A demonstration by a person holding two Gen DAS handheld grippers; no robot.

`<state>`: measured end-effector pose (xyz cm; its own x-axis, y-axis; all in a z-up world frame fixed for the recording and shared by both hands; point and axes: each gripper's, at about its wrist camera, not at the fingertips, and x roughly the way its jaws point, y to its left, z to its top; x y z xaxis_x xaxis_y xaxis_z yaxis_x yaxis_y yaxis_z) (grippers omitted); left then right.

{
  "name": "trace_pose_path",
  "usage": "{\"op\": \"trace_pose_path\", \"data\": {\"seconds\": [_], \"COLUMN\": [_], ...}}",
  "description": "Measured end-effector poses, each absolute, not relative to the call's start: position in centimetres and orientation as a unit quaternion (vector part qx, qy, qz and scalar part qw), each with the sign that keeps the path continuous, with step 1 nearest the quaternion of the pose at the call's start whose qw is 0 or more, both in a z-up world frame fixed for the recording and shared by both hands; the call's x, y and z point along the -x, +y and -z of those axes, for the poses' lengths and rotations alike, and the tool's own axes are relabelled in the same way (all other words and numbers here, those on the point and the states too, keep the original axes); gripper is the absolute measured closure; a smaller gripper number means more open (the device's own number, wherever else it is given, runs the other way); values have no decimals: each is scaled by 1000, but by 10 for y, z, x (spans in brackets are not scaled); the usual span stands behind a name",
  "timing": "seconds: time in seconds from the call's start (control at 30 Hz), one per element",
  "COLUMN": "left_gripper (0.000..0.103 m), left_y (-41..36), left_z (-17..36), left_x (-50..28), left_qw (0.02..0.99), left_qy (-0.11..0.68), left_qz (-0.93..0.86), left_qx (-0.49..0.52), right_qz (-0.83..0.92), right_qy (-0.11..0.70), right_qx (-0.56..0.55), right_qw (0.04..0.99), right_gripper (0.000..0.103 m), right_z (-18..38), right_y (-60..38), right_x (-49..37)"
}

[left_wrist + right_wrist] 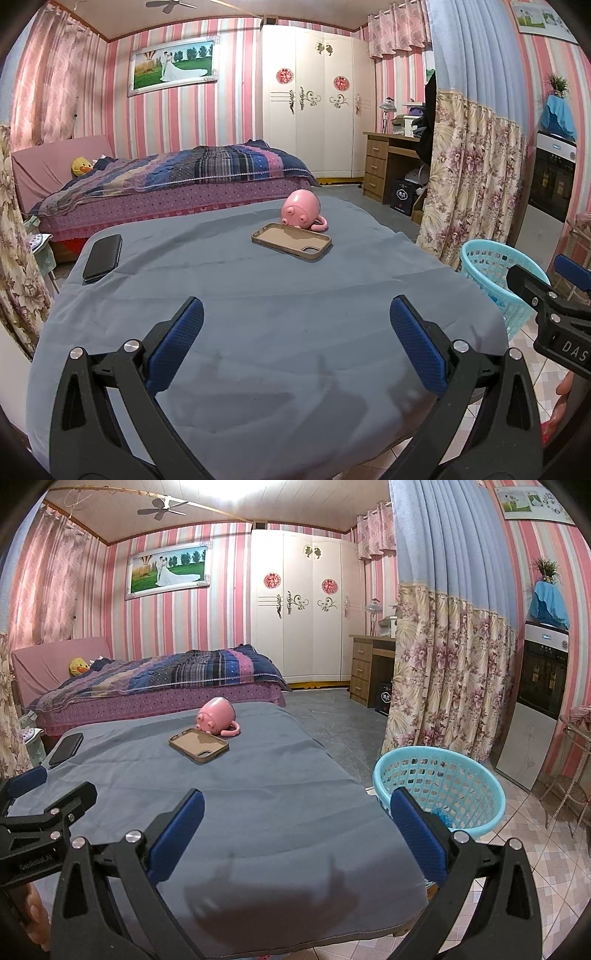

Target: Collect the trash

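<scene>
Grey cloth surface [258, 295] shows no trash; both our hand-held grippers [295, 332] [295, 819] gape empty; risk binning the phone case [291, 242] in the basket [476, 775].

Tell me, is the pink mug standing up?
No, tipped. The mug lies on its side on the cloth, handle touching the cloth, beside the phone case.

table cloth [258, 314] grey-blue | mug [300, 208] pink | phone case [291, 240] tan | basket [439, 786] turquoise lattice | wall [229, 110] pink-white stripes
</scene>
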<state>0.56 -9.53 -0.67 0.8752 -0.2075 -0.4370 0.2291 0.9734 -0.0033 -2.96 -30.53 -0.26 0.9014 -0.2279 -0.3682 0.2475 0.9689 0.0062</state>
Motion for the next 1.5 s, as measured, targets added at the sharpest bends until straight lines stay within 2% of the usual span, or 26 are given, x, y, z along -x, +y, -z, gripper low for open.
{"op": "trace_pose_path", "data": {"seconds": [1.5], "left_gripper": [5], "left_y": [-77], "left_z": [2], "left_x": [-13], "left_qw": [971], "left_qy": [213], "left_qz": [106], "left_qx": [-30], "right_qz": [121], "right_qy": [178], "right_qx": [-24], "right_qw": [976], "right_gripper": [5], "right_z": [-9], "right_y": [-307], "right_x": [27]}}
